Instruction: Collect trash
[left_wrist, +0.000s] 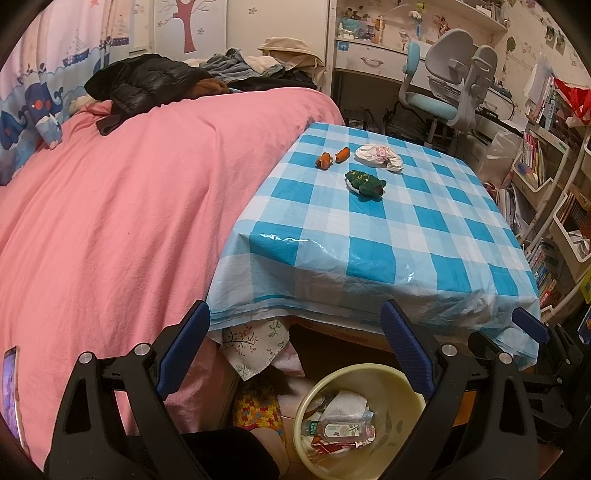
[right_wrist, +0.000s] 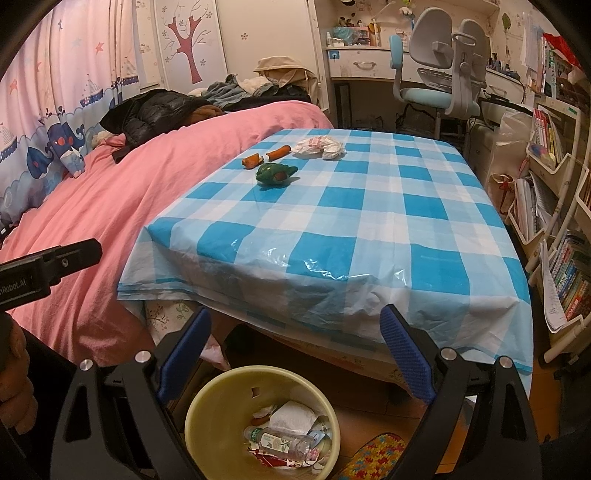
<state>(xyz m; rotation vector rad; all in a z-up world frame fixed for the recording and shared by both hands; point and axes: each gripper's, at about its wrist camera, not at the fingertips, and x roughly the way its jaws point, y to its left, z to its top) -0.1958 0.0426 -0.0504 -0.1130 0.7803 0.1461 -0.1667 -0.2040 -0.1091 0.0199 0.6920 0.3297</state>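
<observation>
- Blue-padded left gripper and right gripper hang spread wide, empty, above a yellow bin.
- Crumpled wrapper, carrot pieces lie on checked table.

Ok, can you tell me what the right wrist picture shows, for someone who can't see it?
A table under a blue checked cloth holds two carrot pieces, a green wrapper and a crumpled white bag. Below, a yellow bin holds a bottle and papers, between the open right gripper fingers. A pink bed sits left.
</observation>
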